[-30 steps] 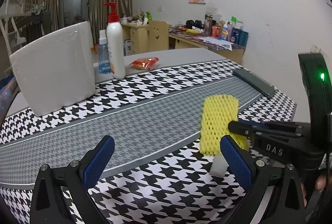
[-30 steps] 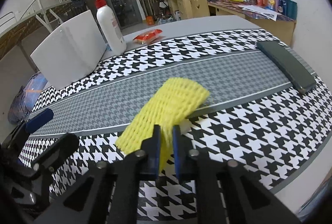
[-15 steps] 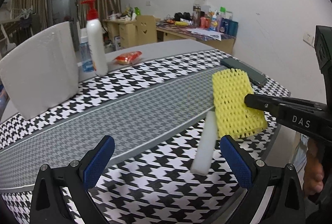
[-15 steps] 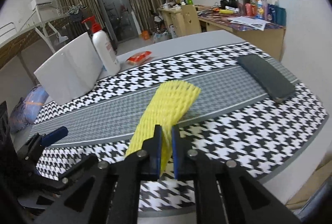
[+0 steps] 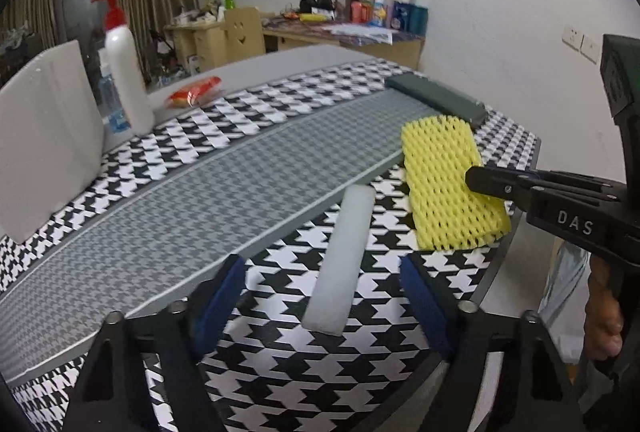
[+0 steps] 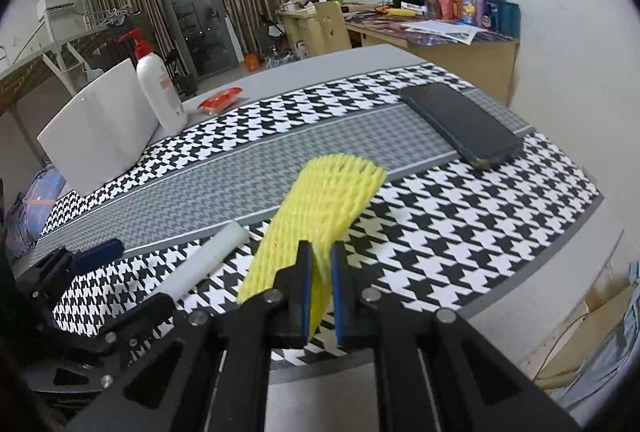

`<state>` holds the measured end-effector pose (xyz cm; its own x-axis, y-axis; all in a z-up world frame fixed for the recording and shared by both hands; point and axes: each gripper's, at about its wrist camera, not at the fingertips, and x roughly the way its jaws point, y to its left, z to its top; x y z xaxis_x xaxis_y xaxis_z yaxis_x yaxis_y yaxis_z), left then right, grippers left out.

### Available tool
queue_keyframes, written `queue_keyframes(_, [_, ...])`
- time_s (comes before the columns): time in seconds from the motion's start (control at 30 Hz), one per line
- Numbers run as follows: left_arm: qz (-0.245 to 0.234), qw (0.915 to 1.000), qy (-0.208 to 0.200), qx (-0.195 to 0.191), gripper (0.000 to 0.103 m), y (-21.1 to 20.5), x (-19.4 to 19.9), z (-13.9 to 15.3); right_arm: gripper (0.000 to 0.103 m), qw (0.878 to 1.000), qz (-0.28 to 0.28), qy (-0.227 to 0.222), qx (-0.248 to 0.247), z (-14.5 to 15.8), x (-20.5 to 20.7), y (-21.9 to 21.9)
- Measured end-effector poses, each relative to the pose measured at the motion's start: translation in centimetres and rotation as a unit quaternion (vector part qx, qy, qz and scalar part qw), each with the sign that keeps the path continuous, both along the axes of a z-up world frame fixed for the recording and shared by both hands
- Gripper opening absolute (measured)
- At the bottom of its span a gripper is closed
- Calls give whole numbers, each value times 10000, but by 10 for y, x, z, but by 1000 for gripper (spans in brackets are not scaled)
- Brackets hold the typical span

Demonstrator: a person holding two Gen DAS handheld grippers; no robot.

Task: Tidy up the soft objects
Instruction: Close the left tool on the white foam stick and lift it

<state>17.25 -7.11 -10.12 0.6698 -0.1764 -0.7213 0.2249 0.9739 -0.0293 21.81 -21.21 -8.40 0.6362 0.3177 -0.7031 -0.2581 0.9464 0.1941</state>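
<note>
A white foam stick (image 5: pixel 344 252) lies on the houndstooth tablecloth (image 5: pixel 280 360), near the table's front edge. My left gripper (image 5: pixel 324 296) straddles its near end, and the jaws are closing. The blue pads (image 5: pixel 224 292) stand clear of the stick on both sides. A yellow foam net (image 5: pixel 440 184) hangs just above the cloth to the right of the stick. My right gripper (image 6: pixel 320 264) is shut on the net's near edge (image 6: pixel 328 200). In the right wrist view the stick (image 6: pixel 204 264) lies at the lower left, with my left gripper (image 6: pixel 128 284) around it.
A white foam board (image 5: pixel 44 136) stands at the far left, beside a white pump bottle (image 5: pixel 124 80) with a red top. Behind them lies an orange packet (image 5: pixel 196 92). A dark flat case (image 5: pixel 440 100) lies at the far right, close to the table's right edge.
My left gripper has moved right and down until the white stick lies between its fingers, and its jaws have narrowed. The right gripper has carried the yellow net off to the right of the stick.
</note>
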Motion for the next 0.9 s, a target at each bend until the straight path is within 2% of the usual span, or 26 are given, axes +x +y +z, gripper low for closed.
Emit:
queue_keyframes(0.17, [-18,9998,204,-41,61,-2,5,-8,12,10000,0,49,22,-4,-1,-4])
queue_keyframes(0.33, [-106,9996,259,52,43,-8,6,-11,14,10000,-32,61,16,-5,0,-8])
queue_keyframes(0.37, [-135,9996,251,79,41,-9,5,-11,17,10000,-46,68,-7,-6,0,-8])
queue_keyframes(0.43, [-136,9995,253,99,34,-10,7,-11,46,9999,-76,75,1,-5,-1,-10])
queue_keyframes(0.5, [-130,9995,243,156,29,-10,7,-11,55,9999,-87,-4,51,-3,-3,-11])
queue_keyframes(0.67, [-166,9994,234,209,23,-12,7,-12,57,10000,-41,42,53,-3,-3,-7])
queue_keyframes(0.9, [-184,9996,205,29,19,-7,4,-8,58,9998,-24,171,-72,-12,0,4])
